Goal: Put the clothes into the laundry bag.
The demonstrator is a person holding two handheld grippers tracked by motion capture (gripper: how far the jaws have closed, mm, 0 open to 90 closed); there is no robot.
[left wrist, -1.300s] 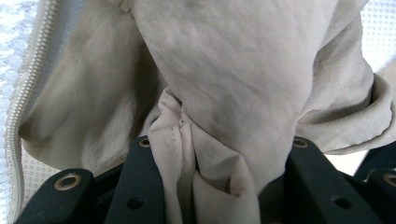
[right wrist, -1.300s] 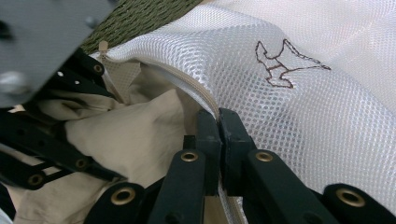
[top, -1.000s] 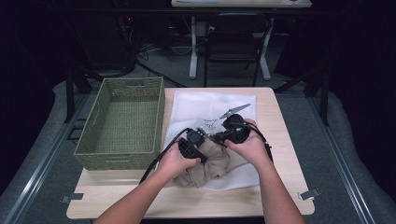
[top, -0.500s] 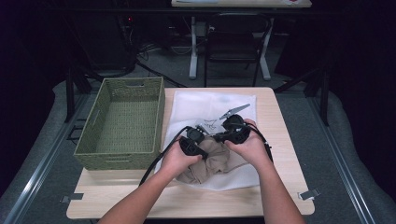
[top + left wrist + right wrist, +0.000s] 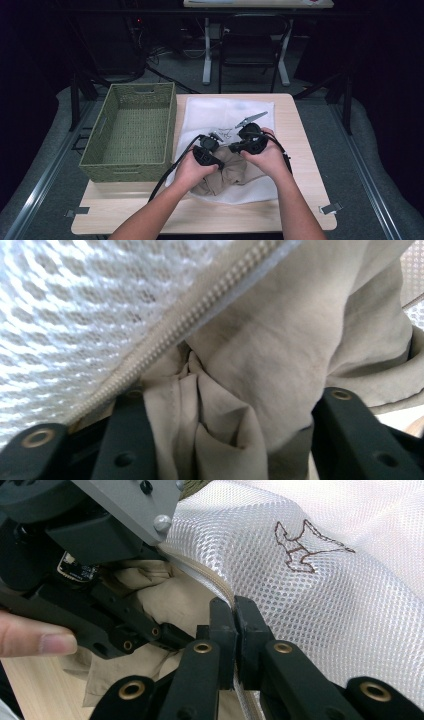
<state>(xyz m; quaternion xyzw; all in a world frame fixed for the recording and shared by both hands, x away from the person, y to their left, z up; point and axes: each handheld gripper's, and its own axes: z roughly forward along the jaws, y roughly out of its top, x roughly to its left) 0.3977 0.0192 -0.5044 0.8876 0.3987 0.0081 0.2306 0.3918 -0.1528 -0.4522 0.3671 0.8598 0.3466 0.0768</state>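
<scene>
While the right hand-held gripper (image 5: pixel 234 611) stays pinched on the mesh bag's (image 5: pixel 345 595) zipper edge (image 5: pixel 227 591) on the table (image 5: pixel 300 130), the left hand-held gripper (image 5: pixel 230 440), jaws just widening around the tan garment (image 5: pixel 280 340), could let it slide back out.

Dark lab or studio, black curtains (image 5: pixel 45 40), floor cables (image 5: pixel 165 50), spare desk (image 5: pixel 257 4)

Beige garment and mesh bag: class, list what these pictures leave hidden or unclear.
- High view: the hands and grippers hide how far the beige garment sits inside the mesh bag.
- Left gripper view: the garment covers the left gripper pads.
- Right gripper view: the right gripper hides part of the zipper.
</scene>
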